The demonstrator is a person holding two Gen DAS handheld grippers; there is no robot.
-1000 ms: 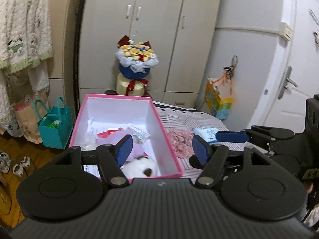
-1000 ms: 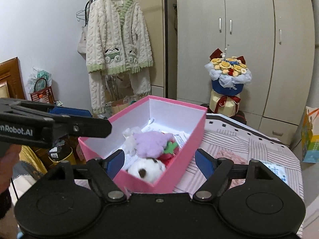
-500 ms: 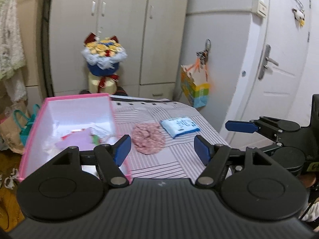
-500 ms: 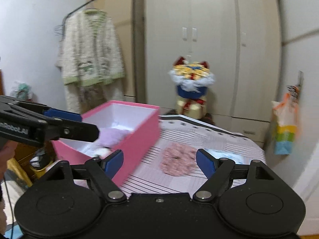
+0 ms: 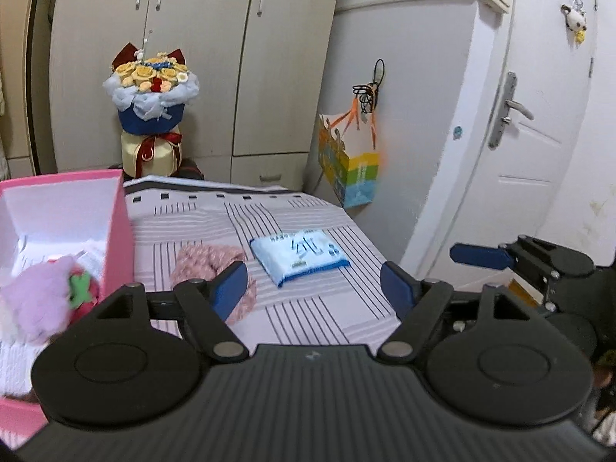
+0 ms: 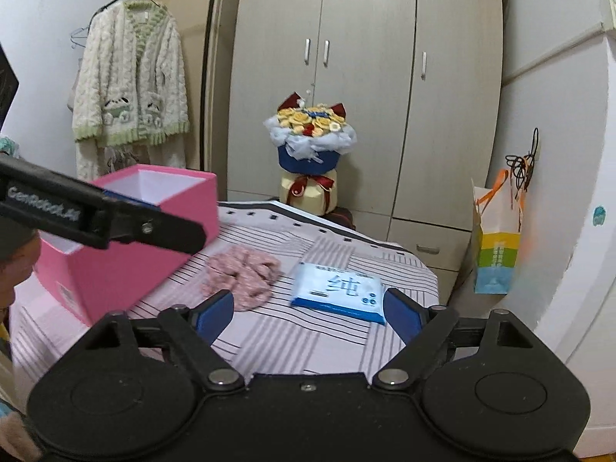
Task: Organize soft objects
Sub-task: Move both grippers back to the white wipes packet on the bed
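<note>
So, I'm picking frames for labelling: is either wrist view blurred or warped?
Left wrist view: the pink box and purple plush at the left edge are smeared; the tissue pack reads sharp. Right wrist view: the paper bag is streaked and the pack's print soft. Both views bow the wardrobe edges, fisheye style.

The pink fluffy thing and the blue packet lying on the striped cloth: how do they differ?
The pink fluffy thing is a rounded, crumpled, woolly ring; the blue packet is a flat, smooth rectangle with printed writing. The pink fluffy thing lies nearer the pink box, while the blue packet lies farther from it, towards the cloth's other edge. Both rest loose on the striped cloth, outside the pink box, with no jaws touching them.
</note>
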